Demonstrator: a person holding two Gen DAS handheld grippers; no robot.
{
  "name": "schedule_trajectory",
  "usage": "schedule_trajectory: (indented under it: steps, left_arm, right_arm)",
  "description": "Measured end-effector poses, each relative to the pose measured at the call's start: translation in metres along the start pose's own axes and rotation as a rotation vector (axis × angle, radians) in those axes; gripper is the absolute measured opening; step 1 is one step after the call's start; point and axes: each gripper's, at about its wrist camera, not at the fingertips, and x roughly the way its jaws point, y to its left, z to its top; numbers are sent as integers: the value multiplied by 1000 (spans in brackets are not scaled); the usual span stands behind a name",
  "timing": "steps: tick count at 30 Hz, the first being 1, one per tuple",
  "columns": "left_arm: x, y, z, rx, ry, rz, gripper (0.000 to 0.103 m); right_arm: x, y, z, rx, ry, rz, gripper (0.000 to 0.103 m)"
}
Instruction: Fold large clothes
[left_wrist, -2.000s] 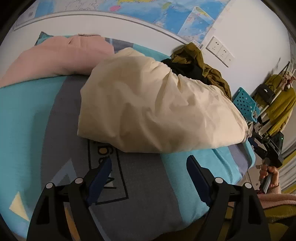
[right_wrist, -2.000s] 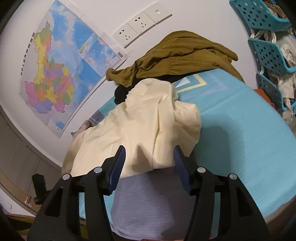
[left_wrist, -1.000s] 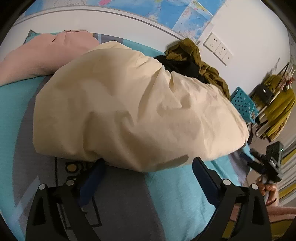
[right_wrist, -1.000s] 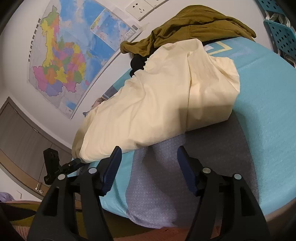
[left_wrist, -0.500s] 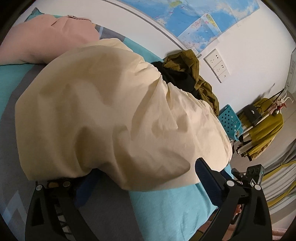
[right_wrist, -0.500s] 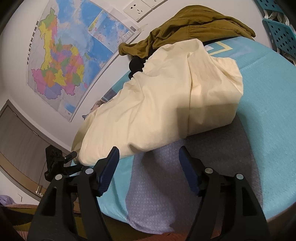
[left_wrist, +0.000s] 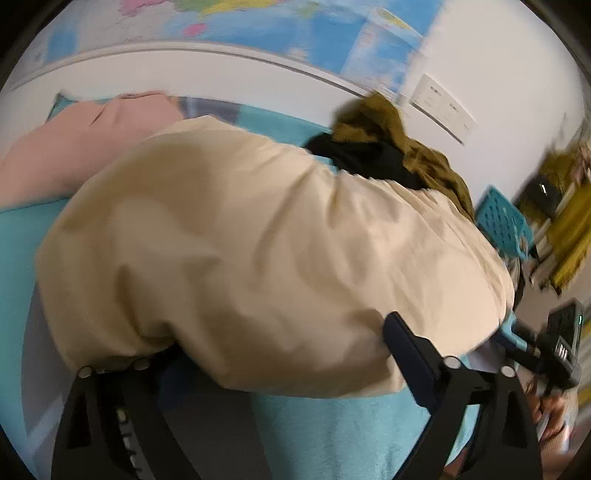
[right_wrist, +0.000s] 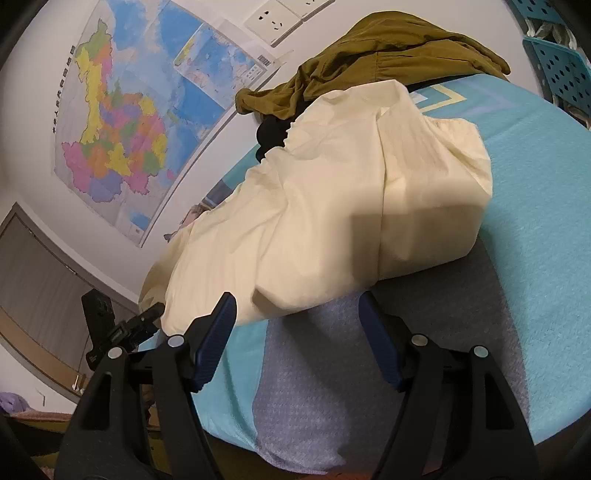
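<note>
Soft, wrinkled cream garment (right_wrist: 332, 206) heaped lengthwise across teal bedspread (right_wrist: 535, 221), left gripper (left_wrist: 280, 354) wide apart straddling its near hem, right gripper (right_wrist: 299, 332) open, empty beside it.

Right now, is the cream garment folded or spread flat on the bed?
Folded, loosely. The cream garment is doubled into a puffy bundle with a rounded fold along its near side, on the teal bed cover.

A cream garment (right_wrist: 332, 206) lies on a turquoise-and-grey bedspread (right_wrist: 535, 206), beside an olive garment (right_wrist: 369, 55) and a pink one (left_wrist: 85, 147).
</note>
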Motion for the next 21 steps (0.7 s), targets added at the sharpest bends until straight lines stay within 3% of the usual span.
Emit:
schedule_trajectory:
  steps: [2,7,10,14,21]
  left_arm:
    - [4,20,2,-115,33,-75,92]
    - [4,40,2,-185,48,-180,91]
    - [5,46,5,-200,63,-220,91]
    - [7,36,7,-164,79,-198,92]
    - [13,26,11,-146,103,-188,95]
  right_arm:
    - [0,0,0,3,-1,-3,68]
    - [3,17,-3,-62,28,-11,69]
    - [3,52,-7,-208,51,16,68]
    - [14,108,-15,-460,63,19,67]
    - [97,186,-58,-921,146,-53,70]
